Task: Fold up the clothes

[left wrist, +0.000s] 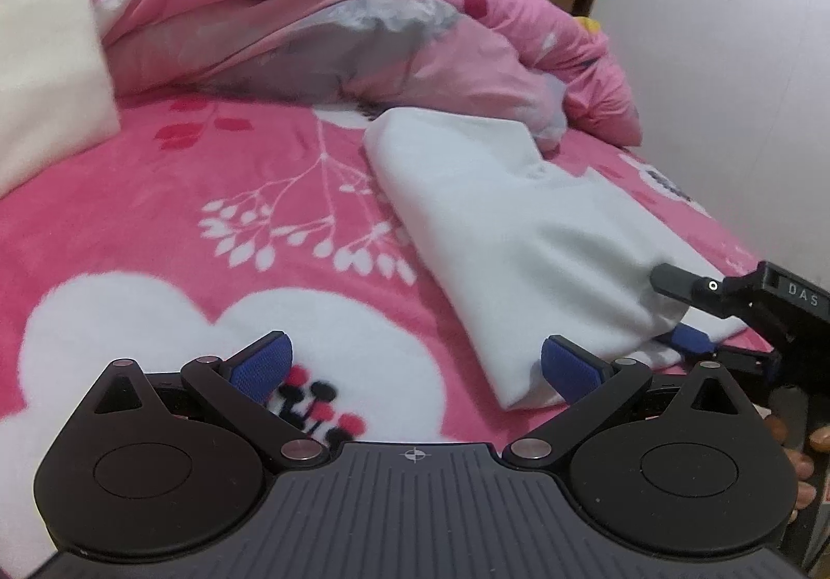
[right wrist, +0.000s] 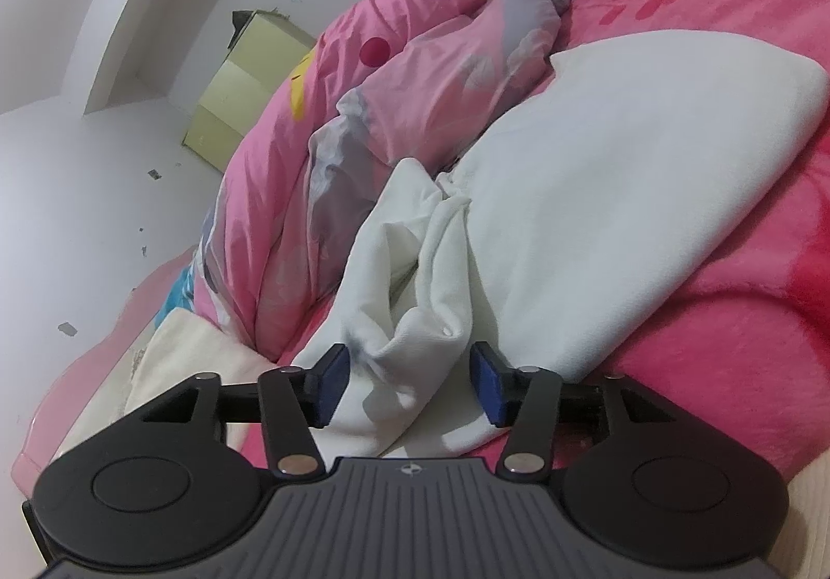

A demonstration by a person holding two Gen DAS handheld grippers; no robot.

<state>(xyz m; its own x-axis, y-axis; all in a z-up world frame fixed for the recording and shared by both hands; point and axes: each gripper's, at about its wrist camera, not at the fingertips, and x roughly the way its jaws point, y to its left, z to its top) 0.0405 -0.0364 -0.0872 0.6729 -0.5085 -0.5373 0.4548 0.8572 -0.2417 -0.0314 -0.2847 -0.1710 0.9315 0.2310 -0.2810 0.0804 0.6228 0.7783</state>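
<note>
Left tool (left wrist: 415, 366): nearest the lens, jaws spread wide, nothing between the blue pads (left wrist: 262, 363). It hangs low over the pink floral blanket (left wrist: 155, 226) covering the bed. Its right-hand pad sits just beside the near corner of the white garment (left wrist: 498, 236); contact cannot be confirmed.

White garment: folded into a flat oblong, lying on the blanket, its far end against the heaped pink quilt (left wrist: 290, 8). In the right wrist view the folded body (right wrist: 648, 174) is smooth, while a loose, bunched portion (right wrist: 415, 293) trails toward the lens.

Right tool (right wrist: 410, 382): jaws parted, the bunched cloth lying between the pads (right wrist: 487, 382) with visible gaps on both sides; no grip evident. From the left wrist view this tool (left wrist: 679, 314) straddles the garment's near right corner, one finger above the cloth, one blue pad below.

A cream cloth (left wrist: 46, 55) lies at the blanket's left edge. Fingers of a hand (left wrist: 801, 465) show at the right margin.
</note>
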